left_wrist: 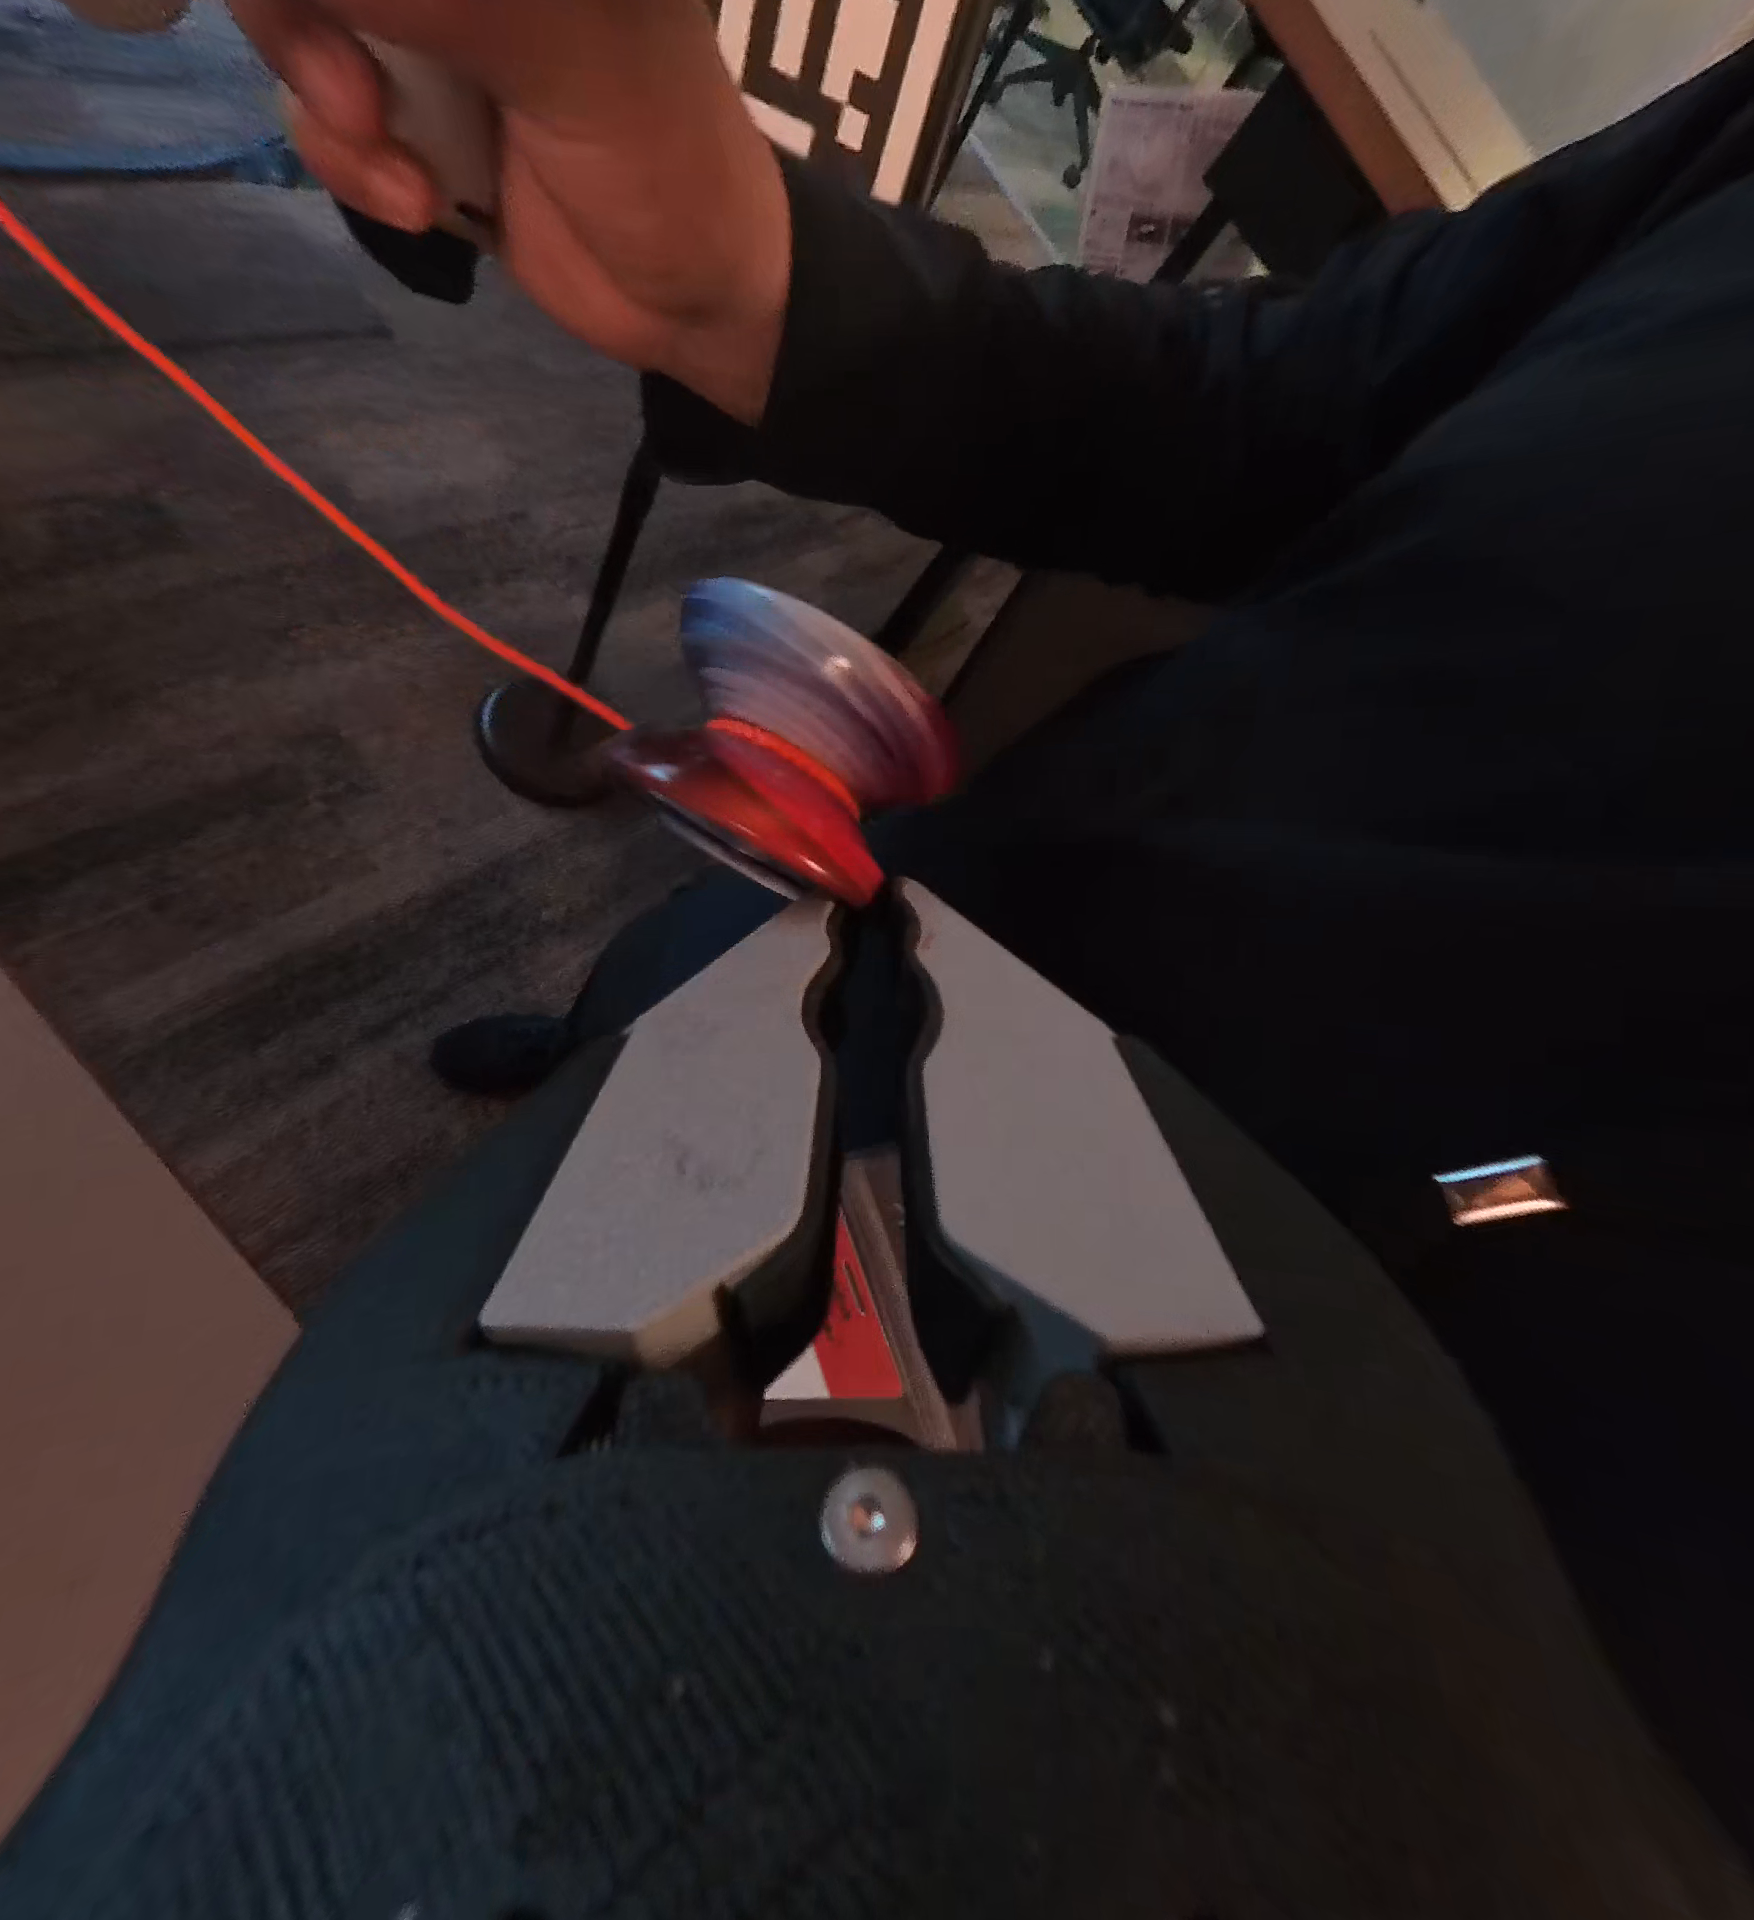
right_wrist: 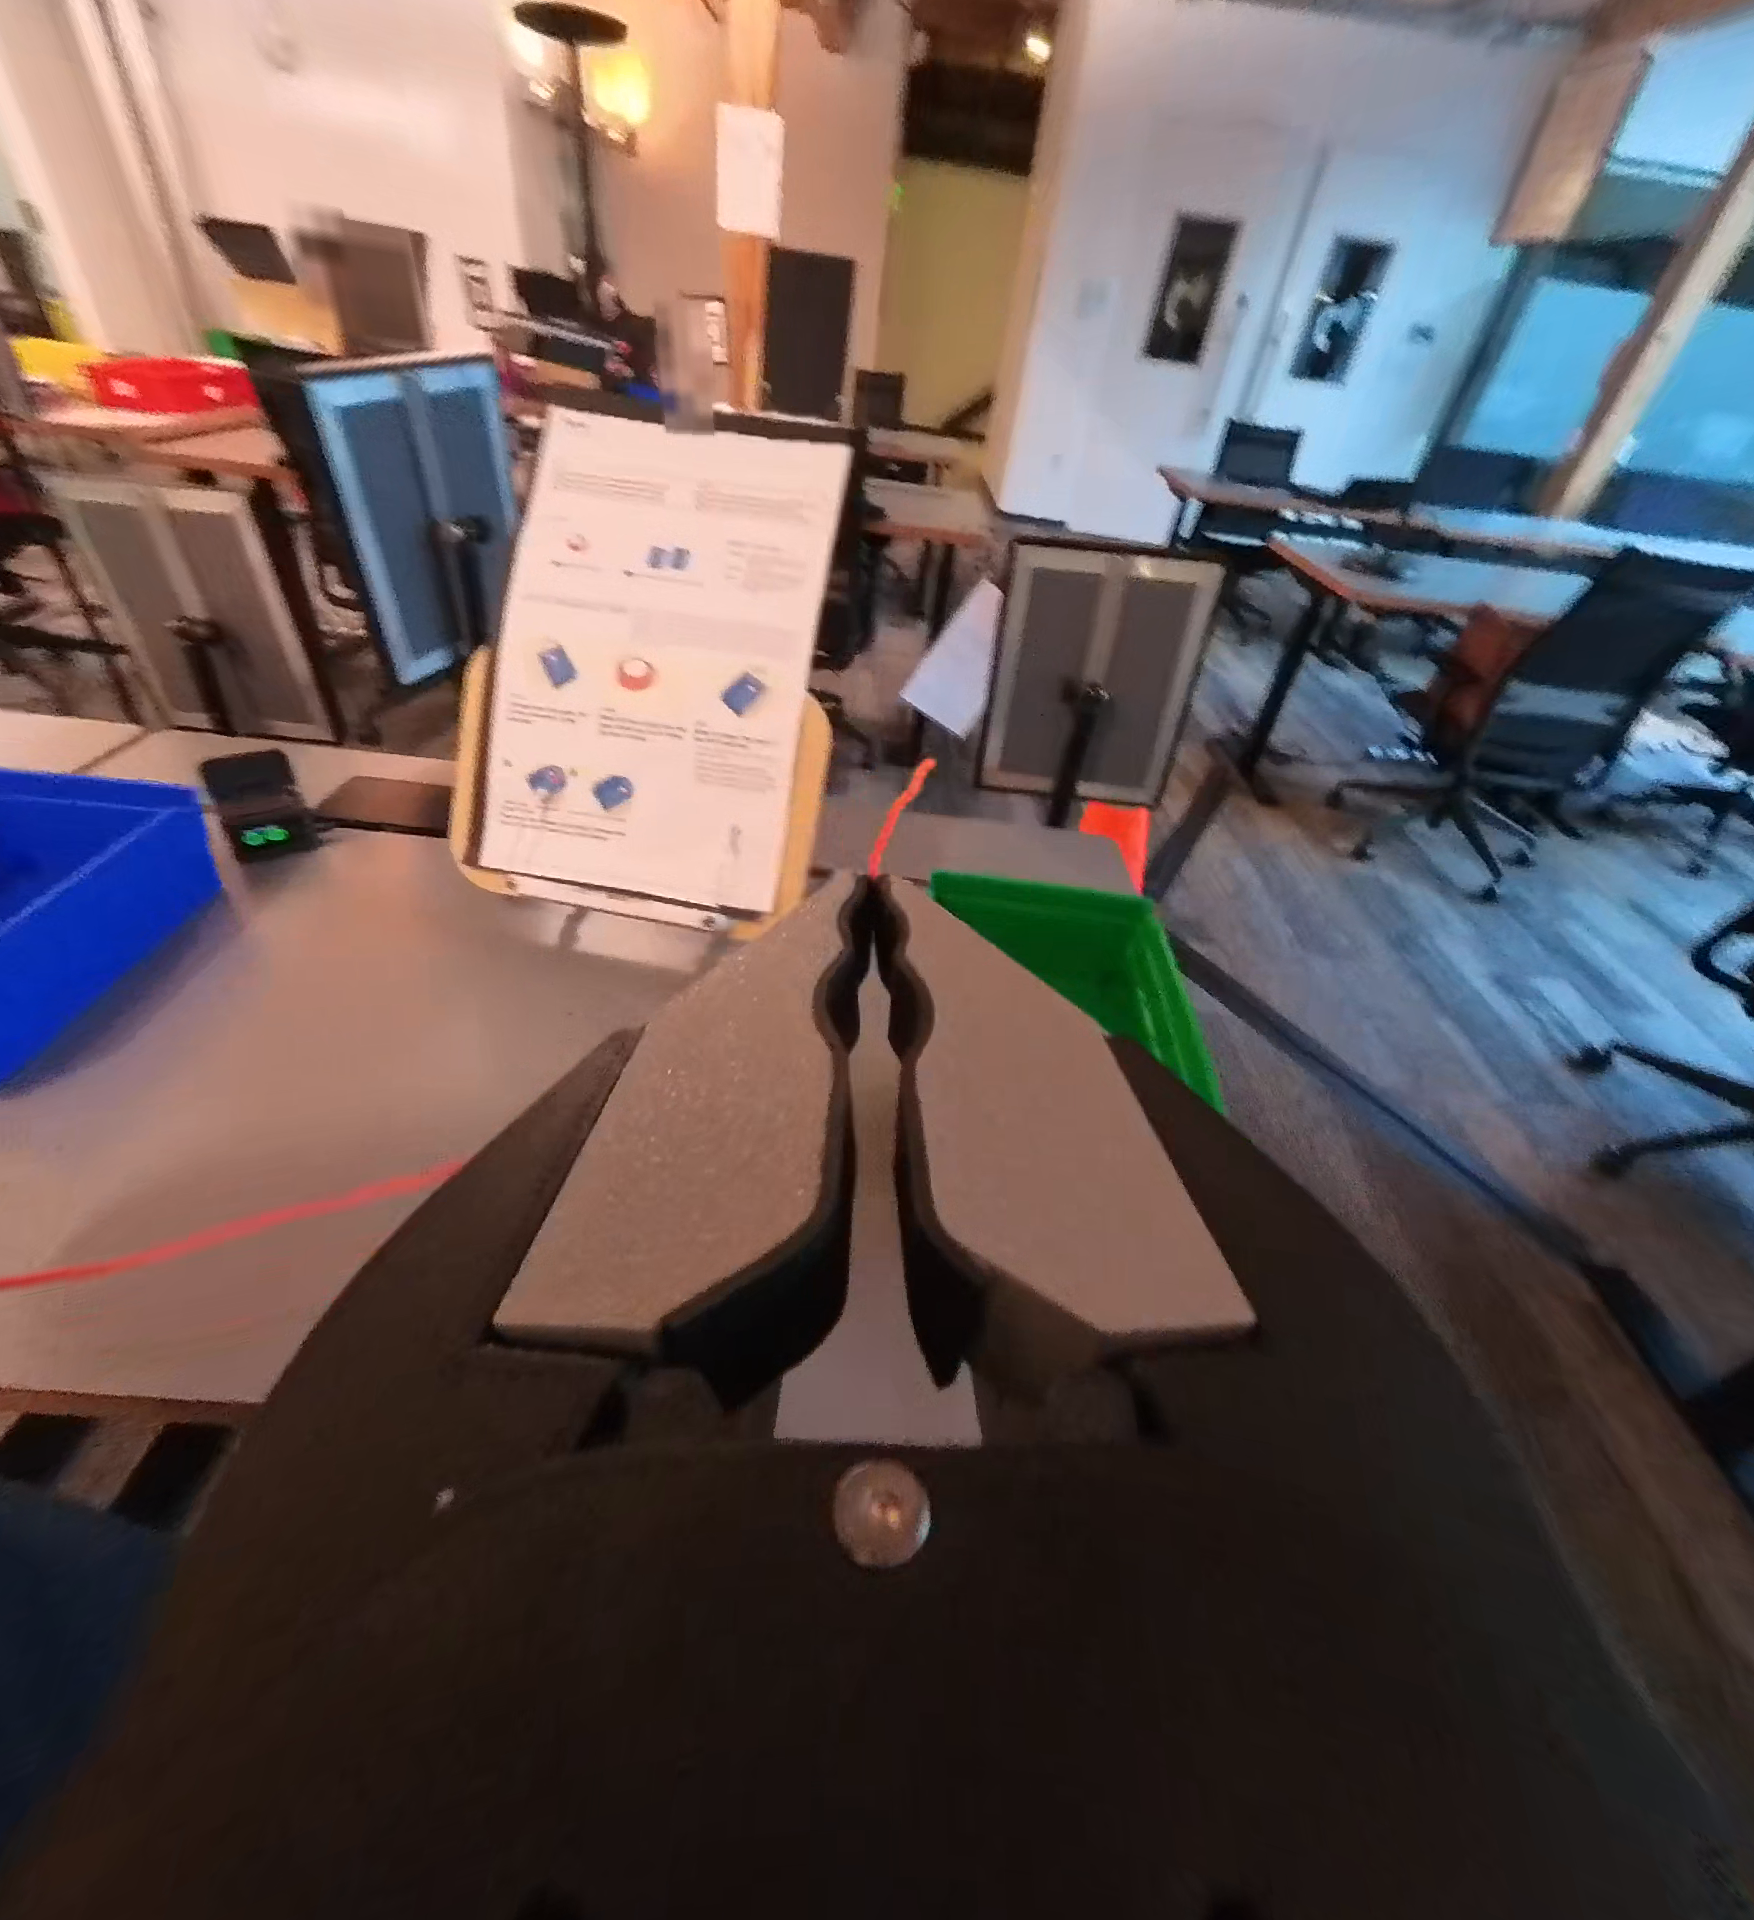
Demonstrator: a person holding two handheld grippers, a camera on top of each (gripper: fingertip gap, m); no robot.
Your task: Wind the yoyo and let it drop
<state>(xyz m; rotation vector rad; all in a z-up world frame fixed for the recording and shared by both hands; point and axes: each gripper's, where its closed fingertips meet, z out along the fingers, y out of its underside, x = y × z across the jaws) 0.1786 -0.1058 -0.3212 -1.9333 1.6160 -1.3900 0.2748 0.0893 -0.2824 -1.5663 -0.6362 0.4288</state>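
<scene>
In the left wrist view, a yoyo with one red half and one blue-grey half looks motion-blurred just ahead of my left gripper. The gripper's tips are shut on the rim of the red half. An orange string is wound in the yoyo's groove and runs taut up to the upper left. A hand holds the other gripper at the top of this view. In the right wrist view, my right gripper is shut on the orange string. The string's short end pokes out past the tips. Its long part trails off to the lower left.
A grey table carries a blue bin at the left, a green bin at the right, a printed sheet on a stand and a small black device. A person's dark sleeve fills the right of the left wrist view. Office chairs stand at the right. My right fingertips sit around 20 cm from my left ones.
</scene>
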